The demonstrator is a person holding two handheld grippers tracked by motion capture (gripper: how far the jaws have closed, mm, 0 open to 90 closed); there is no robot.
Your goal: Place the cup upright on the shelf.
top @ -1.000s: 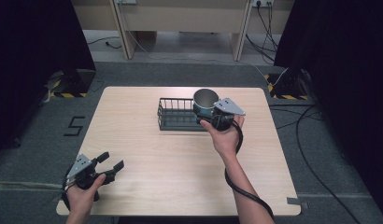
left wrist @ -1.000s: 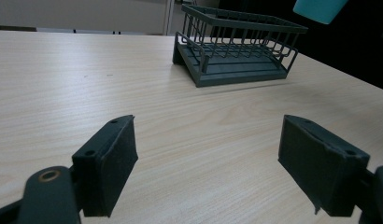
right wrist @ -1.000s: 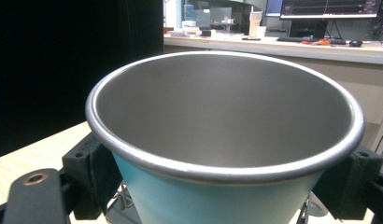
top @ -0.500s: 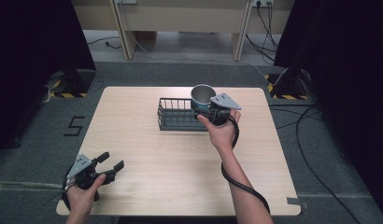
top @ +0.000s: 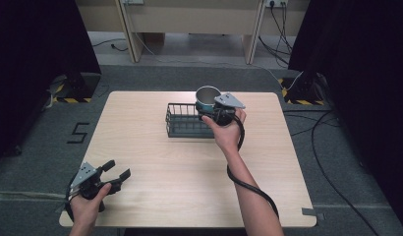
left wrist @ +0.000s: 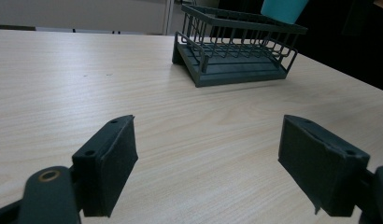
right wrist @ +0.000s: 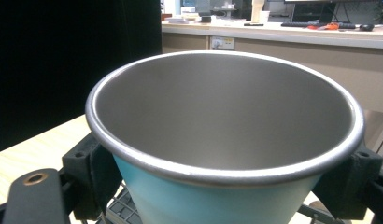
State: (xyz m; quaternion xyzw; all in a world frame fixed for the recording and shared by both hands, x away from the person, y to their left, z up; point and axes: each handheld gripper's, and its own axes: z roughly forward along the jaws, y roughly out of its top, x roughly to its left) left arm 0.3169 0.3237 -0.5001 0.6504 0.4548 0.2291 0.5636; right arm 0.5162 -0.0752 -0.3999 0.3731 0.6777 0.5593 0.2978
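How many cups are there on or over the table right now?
1. The teal cup is held upright in the right gripper, over the right end of the wire rack.

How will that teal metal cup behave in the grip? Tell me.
The cup looks rigid: its steel rim keeps its round shape between the right hand-held gripper jaws. The smooth, tapering wall might slip downward. Likely light, being empty inside.

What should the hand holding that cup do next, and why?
Probably lower it a little into the rack. The right gripper has the teal cup clamped between its jaws, upright, above the right end of the dark wire rack; in the left gripper view the cup's base is above the rack's top rail.
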